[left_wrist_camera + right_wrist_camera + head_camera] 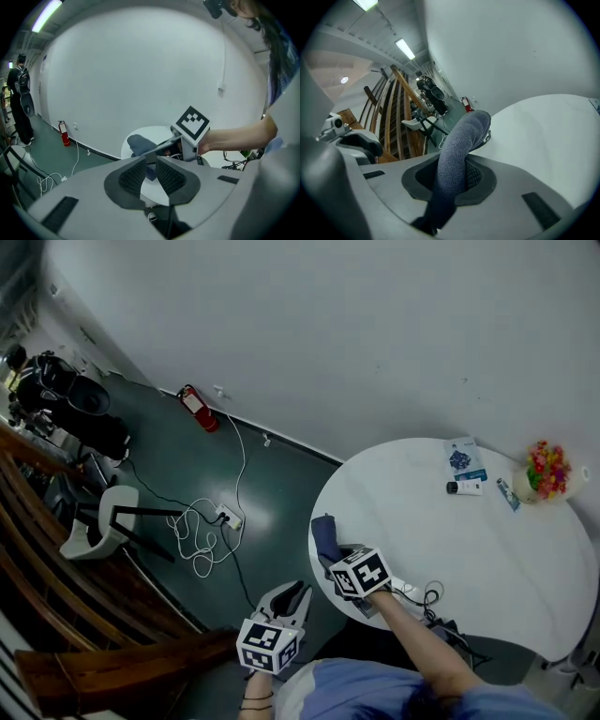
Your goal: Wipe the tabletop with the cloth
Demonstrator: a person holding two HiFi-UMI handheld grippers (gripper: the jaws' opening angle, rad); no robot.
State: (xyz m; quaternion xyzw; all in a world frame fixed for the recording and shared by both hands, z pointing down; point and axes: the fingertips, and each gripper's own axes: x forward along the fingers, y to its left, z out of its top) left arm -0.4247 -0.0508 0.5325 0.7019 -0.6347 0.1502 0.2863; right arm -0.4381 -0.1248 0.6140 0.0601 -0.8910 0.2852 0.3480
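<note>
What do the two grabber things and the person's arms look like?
Both the left gripper and right gripper are grey, with dark bumpy pads inside the jaws. Each carries a white cube with black square markers. The person wears a blue short-sleeved shirt and thin dark bands on the left wrist.

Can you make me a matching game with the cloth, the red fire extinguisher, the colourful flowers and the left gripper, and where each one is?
Things
1. cloth
2. fire extinguisher
3. flowers
4. left gripper

Places or states
A. on the floor by the wall
B. jaws apart with nothing in them, held off the table
C. clamped in the right gripper
D. near the table's right edge

Pairs: 1-C, 2-A, 3-D, 4-B
</note>
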